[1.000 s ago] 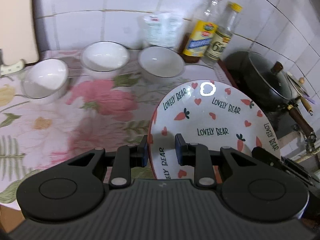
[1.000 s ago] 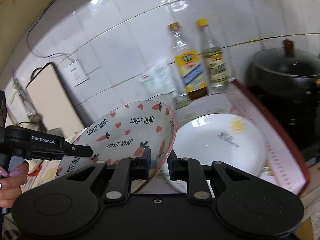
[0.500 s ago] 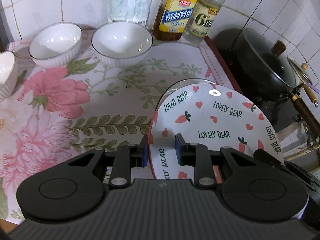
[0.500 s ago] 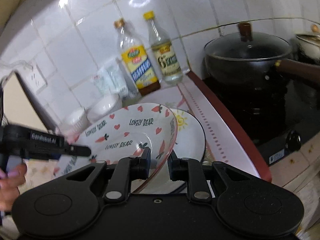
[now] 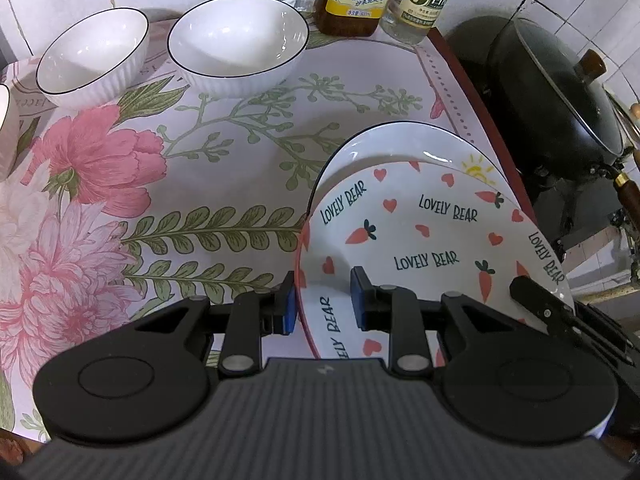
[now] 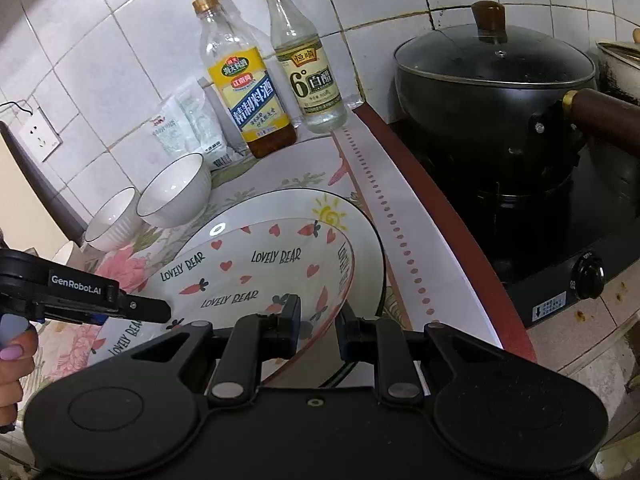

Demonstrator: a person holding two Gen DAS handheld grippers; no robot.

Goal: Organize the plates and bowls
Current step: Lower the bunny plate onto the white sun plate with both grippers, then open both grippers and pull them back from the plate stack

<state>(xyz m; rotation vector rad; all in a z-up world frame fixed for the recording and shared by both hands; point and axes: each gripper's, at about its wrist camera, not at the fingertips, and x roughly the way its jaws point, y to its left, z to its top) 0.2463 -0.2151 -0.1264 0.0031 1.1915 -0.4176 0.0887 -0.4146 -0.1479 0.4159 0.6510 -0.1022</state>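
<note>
Lovely Bear plate (image 5: 424, 240): a carrot-and-heart printed plate gripped by its rim on two opposite sides, tilted, directly above a second plate.
Left gripper (image 5: 323, 300): jaws clenched on the near rim, one blue pad under the rim and one on the printed face.
Right gripper (image 6: 318, 326): jaws clenched on the opposite rim, the red edge running between them.
Sun plate (image 6: 360, 224): white, dark-rimmed, lying flat on the cloth just beyond and beneath both sets of jaws; its far arc and sun drawing show past the held plate.
Step in hand: stacking, by my reading; the printed plate is over its target, and whether it touches yet I cannot tell.
Next move: likely level the plate, centre it in the lower one, then release both grips together.
White bowls (image 5: 238, 42): ribbed, dark-rimmed, well ahead of the left jaws, not yet stacked.
Floral tablecloth (image 5: 100, 200): bare to the left of the left jaws.
Bottles (image 6: 248, 80): far ahead at the tiled wall.
Lidded wok (image 6: 496, 80): right of the right jaws, on the stove.
</note>
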